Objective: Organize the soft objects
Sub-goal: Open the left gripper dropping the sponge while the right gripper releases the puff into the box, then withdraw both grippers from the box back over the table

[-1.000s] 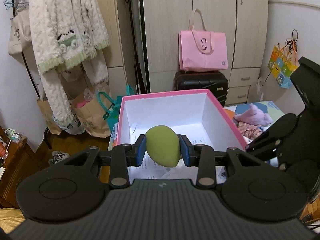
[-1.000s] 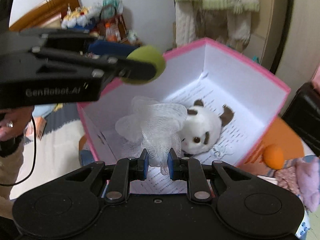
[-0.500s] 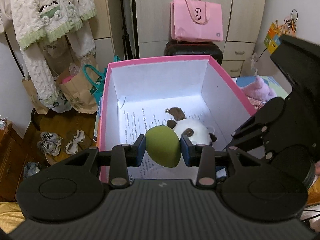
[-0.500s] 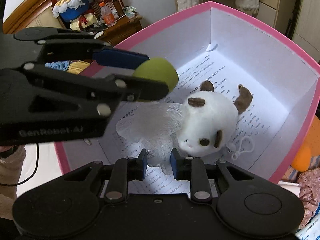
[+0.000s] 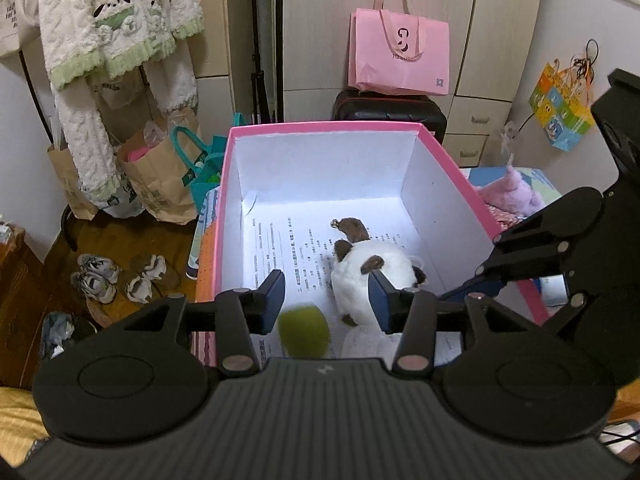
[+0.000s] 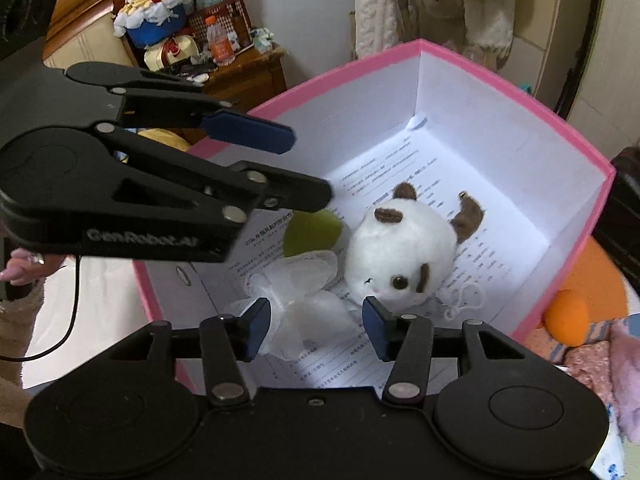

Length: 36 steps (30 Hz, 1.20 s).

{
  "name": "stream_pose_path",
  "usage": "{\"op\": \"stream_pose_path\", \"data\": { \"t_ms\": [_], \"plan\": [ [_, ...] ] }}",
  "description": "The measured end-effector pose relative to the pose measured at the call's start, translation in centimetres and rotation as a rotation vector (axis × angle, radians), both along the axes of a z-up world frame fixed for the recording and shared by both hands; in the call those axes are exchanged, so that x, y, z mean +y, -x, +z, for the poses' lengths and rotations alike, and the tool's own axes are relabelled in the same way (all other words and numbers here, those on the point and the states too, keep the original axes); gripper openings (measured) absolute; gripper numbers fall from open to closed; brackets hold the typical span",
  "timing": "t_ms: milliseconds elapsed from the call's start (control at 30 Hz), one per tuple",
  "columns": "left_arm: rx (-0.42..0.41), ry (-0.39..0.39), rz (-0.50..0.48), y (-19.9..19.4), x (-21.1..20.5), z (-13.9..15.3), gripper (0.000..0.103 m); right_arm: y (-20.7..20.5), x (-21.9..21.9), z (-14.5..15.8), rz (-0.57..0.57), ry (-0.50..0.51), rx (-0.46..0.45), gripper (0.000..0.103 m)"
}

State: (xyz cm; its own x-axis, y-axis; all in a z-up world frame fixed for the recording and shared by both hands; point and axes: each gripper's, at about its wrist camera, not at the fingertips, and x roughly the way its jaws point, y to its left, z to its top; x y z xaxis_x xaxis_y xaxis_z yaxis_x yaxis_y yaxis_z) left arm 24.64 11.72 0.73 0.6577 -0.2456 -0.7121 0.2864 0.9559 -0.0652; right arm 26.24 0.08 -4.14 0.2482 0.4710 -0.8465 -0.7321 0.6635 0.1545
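Note:
A pink box with white walls (image 5: pixel 436 196) (image 6: pixel 520 128) holds a white and brown plush toy (image 5: pixel 376 272) (image 6: pixel 400 252). My left gripper (image 5: pixel 328 300) is open above the box; the green soft ball (image 5: pixel 304 332) (image 6: pixel 314 232) is free below it, blurred, inside the box. My right gripper (image 6: pixel 316 324) is open above the box's near side; the white mesh bath pouf (image 6: pixel 296 296) lies loose on the box floor beside the plush. The left gripper also shows in the right wrist view (image 6: pixel 280 164).
An orange soft ball (image 6: pixel 566 318) and a purple plush (image 5: pixel 512 196) lie outside the box on the right. A pink bag (image 5: pixel 400 52) sits on a black suitcase behind. Paper bags (image 5: pixel 156 176) and shoes (image 5: pixel 96 280) are on the floor at left.
Both grippers have opened. The green ball has dropped out of the left gripper into the box, and the pouf has been let go onto the box floor.

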Motion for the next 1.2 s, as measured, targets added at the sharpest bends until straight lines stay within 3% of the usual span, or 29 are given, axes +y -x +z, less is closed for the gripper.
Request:
{"op": "stream_pose_path", "data": {
  "t_ms": [633, 900, 1000, 1067, 1200],
  "plan": [
    [-0.029, -0.017, -0.046, 9.0, -1.0, 5.3, 0.069, 6.9, -4.7, 5.9, -0.01, -0.028, -0.217, 0.061],
    [-0.04, 0.001, -0.092, 12.5, -2.3, 6.6, 0.073, 10.6, -6.4, 7.6, -0.013, -0.033, -0.289, 0.063],
    [-0.061, -0.007, -0.112, 13.7, -3.1, 7.0, 0.078, 12.1, -7.1, 8.1, -0.015, -0.033, -0.314, 0.065],
    [-0.067, 0.003, -0.123, 14.5, -3.4, 7.0, 0.087, 13.2, -7.6, 8.4, -0.022, -0.033, -0.326, 0.066],
    [-0.062, 0.012, -0.14, 15.6, -4.2, 6.8, 0.091, 15.7, -8.5, 8.4, -0.027, -0.014, -0.346, 0.068]
  ]
}}
